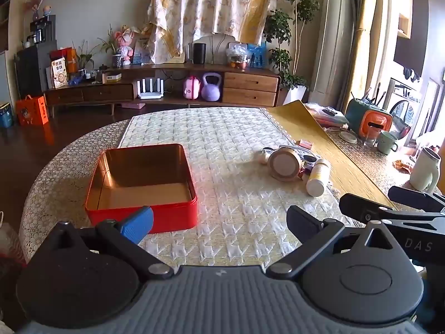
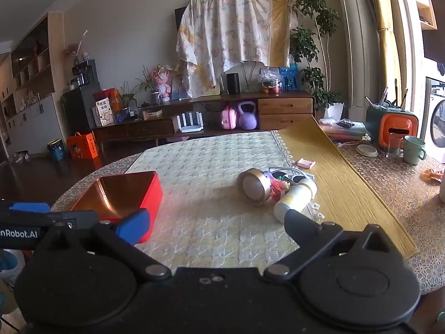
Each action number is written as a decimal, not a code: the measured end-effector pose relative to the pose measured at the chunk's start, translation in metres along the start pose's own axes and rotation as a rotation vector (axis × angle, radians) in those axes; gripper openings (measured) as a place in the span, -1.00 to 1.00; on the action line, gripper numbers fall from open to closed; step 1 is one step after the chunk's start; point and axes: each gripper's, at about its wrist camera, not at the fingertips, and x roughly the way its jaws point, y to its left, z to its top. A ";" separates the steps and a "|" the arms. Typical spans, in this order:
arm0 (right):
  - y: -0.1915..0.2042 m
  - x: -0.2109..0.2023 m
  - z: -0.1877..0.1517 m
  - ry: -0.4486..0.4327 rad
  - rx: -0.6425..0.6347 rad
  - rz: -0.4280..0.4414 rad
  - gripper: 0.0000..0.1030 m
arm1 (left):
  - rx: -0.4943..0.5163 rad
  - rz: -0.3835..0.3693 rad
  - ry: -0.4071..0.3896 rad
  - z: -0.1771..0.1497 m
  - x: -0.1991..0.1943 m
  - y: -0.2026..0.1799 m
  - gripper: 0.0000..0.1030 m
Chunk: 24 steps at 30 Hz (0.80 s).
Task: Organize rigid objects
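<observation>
Nothing is sitting in the tin yet; both grippers are hovering wide open and empty.

The red tin [image 1: 140, 186] is sitting open and bare inside toward the left edge of the table [image 1: 50, 172], on the pale quilted cloth [image 1: 222, 150]. The things to sort are still lying in one heap toward the cloth's right edge: a round gold-rimmed box [image 1: 283, 164] on its side, a white bottle [image 1: 318, 176] touching it, and some smaller bits behind that are too jumbled to name. By my reading, the whole job is still waiting to be done. The left gripper [image 1: 219, 220] is tilting down over the near edge, its jaws spread wide with nothing between them, the tin just beyond its blue finger. The right gripper [image 2: 217, 224] is tilting down likewise, jaws released and empty, its dark finger just in front of the bottle.
</observation>
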 end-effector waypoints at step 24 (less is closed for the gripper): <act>0.002 0.004 0.001 0.019 -0.007 0.038 0.99 | -0.003 0.017 0.004 0.001 0.000 0.004 0.99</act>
